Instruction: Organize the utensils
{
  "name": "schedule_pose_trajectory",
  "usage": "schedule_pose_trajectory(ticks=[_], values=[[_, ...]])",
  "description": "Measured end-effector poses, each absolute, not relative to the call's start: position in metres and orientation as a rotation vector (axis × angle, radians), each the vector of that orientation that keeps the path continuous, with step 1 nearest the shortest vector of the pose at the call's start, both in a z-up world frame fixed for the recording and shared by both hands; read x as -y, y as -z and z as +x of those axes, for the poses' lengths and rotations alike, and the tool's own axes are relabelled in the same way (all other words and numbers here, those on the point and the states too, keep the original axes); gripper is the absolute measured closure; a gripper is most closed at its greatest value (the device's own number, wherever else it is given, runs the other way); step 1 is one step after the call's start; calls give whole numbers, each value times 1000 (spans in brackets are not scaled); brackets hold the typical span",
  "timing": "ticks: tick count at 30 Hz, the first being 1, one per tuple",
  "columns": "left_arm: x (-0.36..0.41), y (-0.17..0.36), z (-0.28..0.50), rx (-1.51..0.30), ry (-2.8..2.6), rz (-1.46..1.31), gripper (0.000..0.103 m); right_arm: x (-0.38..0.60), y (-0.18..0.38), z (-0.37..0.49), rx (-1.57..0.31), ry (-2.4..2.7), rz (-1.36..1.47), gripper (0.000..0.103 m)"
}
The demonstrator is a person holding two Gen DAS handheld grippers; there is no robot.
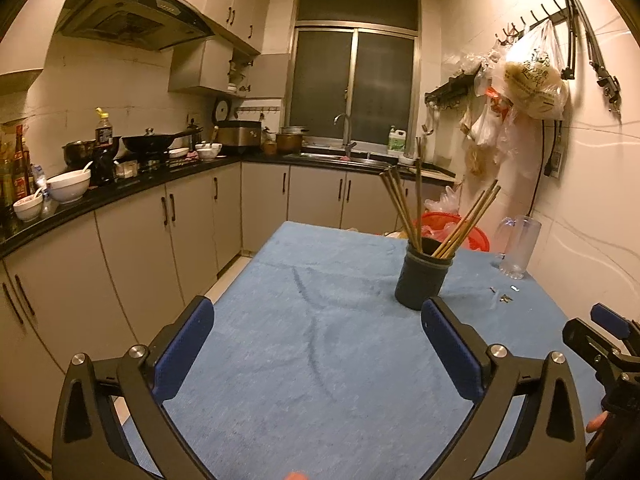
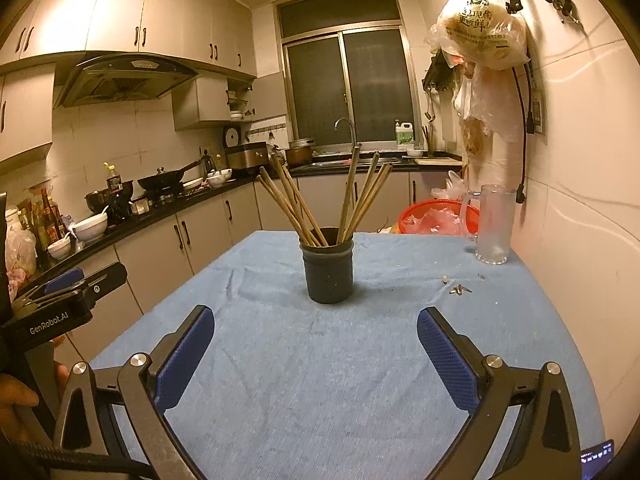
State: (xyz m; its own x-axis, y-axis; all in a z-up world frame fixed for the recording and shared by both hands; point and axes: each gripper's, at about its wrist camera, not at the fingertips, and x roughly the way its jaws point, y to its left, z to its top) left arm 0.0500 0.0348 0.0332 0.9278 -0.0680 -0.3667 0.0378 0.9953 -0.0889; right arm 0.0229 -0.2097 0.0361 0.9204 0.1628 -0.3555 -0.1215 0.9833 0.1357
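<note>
- The dark utensil cup (image 2: pixel 328 268) stands upright on the blue tablecloth (image 2: pixel 320 380), with a bunch of wooden chopsticks (image 2: pixel 296 206) fanned out of its mouth to left and right.
- The right gripper (image 2: pixel 316 320) hovers over the near part of the cloth with its jaws spread as wide as they go and nothing between them; the cup sits beyond it, almost straight ahead and apart from the blue pads (image 2: pixel 184 356).
- The left gripper (image 1: pixel 318 312) is likewise wide open and empty; from its view the cup (image 1: pixel 422 280) stands ahead and to the right, just past the right fingertip, the chopsticks (image 1: pixel 400 208) leaning out above.
- Each gripper shows in the other's view: the left one (image 2: pixel 64 284) at the left edge, the right one (image 1: pixel 608 320) at the right edge, both cut off by the frame.
- A frosted glass mug (image 2: pixel 492 224) stands at the far right of the table near the tiled wall, with a few small scraps (image 2: pixel 460 289) on the cloth between it and the cup.
- A red basket (image 2: pixel 436 218) sits behind the far table edge.
- Nothing lies on the cloth between either gripper and the cup.
- A hand (image 2: pixel 16 404) is partly seen at the lower left of the right wrist view, mostly hidden by the tool.
- Bowls, bottles and a wok crowd the far left counter (image 1: pixel 120 190); they are too small to tell in detail.
- Plastic bags (image 1: pixel 532 76) hang from wall hooks at the right; what they hold is unclear.
</note>
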Motion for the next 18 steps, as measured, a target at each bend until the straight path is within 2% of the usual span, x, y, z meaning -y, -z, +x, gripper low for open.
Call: schedule_pose_trajectory(ticks=[18], values=[[-44,-38,9,-379,2,-37,0,192,-48,-16,-302,-139,47,0]])
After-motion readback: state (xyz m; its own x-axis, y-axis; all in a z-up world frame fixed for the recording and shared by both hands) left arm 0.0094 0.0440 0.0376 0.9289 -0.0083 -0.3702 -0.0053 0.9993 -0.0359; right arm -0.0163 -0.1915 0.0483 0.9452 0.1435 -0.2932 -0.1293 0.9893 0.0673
